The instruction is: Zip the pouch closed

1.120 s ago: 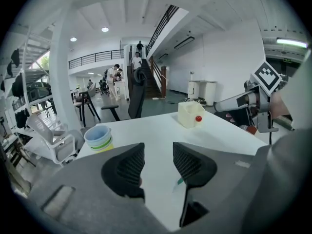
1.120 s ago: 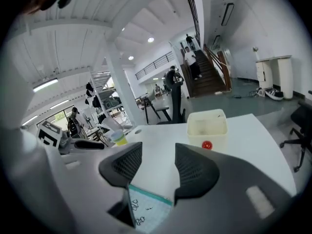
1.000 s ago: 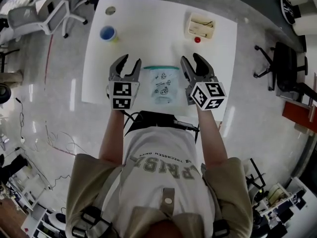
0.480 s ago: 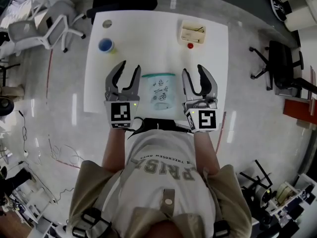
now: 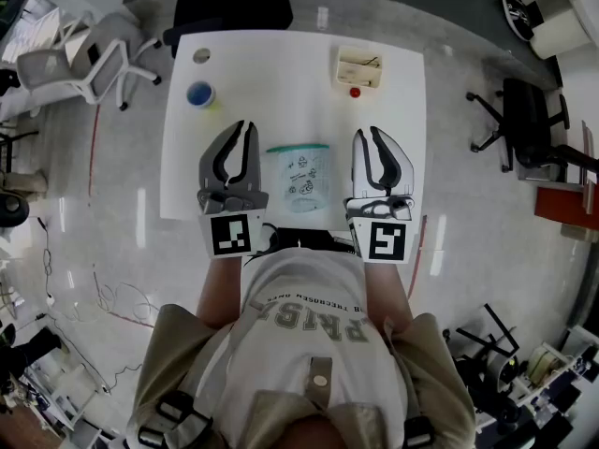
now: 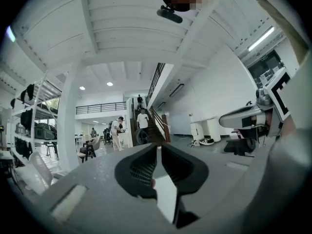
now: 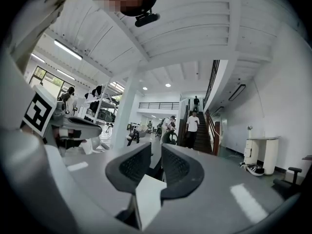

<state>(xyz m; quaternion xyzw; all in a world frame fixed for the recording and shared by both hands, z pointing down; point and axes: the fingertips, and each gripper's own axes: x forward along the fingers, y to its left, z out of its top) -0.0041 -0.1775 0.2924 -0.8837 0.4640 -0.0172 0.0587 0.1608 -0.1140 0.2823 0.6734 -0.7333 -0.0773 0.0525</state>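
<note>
Head view: the pouch [image 5: 304, 171] lies flat on the white desk [image 5: 281, 73], between the two grippers. The left gripper [image 5: 245, 127] fingers have just been closing; their tips touch, holding nothing. The right gripper [image 5: 367, 133] fingers have closed to a thin gap, empty too.

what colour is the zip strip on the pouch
Teal; the zip strip tops the pouch, clearest in the head view.

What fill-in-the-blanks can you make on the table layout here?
1. The pouch lies on a ___ table.
2. The blue cup stands toward the table's far ___ corner.
3. The small thing beside the cream tray is ___.
Missing: white; left; red.
</note>
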